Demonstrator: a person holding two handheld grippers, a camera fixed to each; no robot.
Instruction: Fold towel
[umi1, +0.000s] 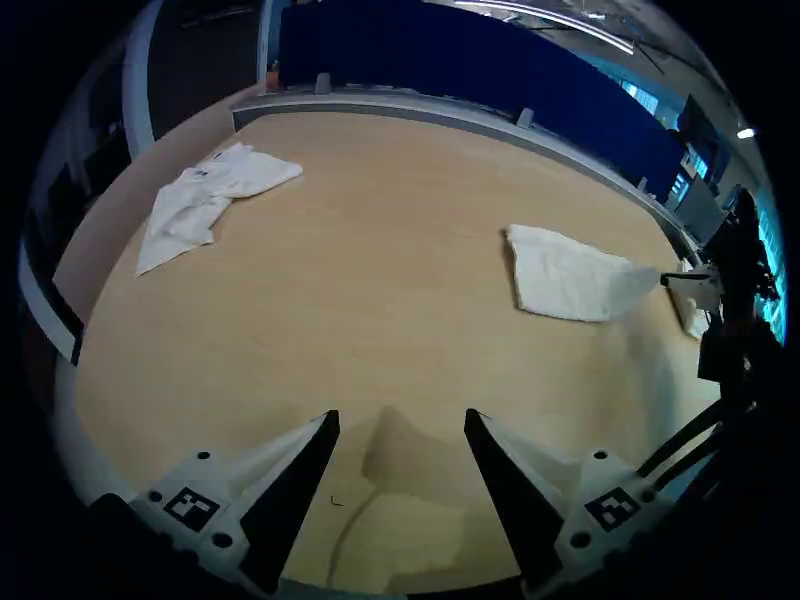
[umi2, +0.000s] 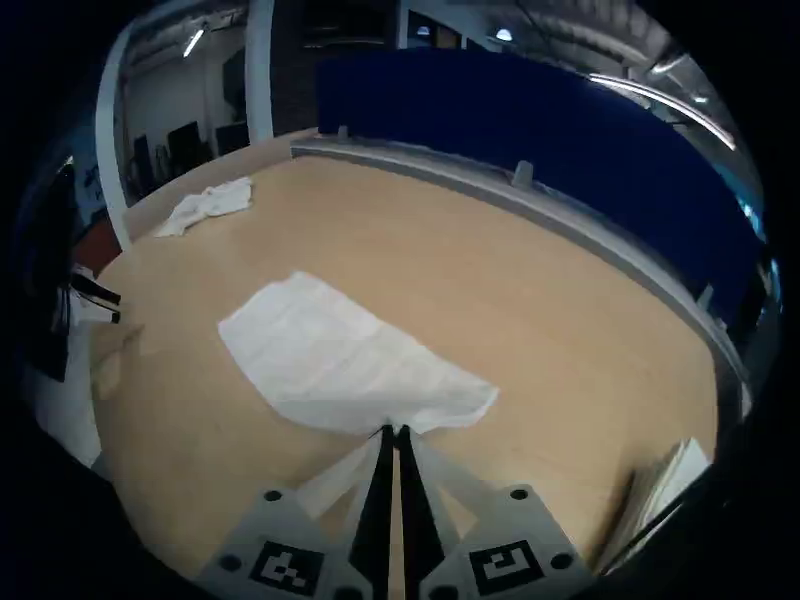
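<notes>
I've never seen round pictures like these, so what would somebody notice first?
First, the white towel spread on the wooden table, its near edge pinched by the shut right tongs. Next, the left tongs, wide open above bare wood. Then, in the left gripper view, a crumpled white cloth near the table's far left corner.

We log the left gripper (umi1: 400, 415), black wedge fingers (umi1: 290, 490) on pale grey mounts (umi1: 235, 470), round screw heads (umi1: 203, 455), square black-and-white markers (umi1: 192, 507), our right gripper (umi2: 393, 430) alike, same fingers, same markers.
</notes>
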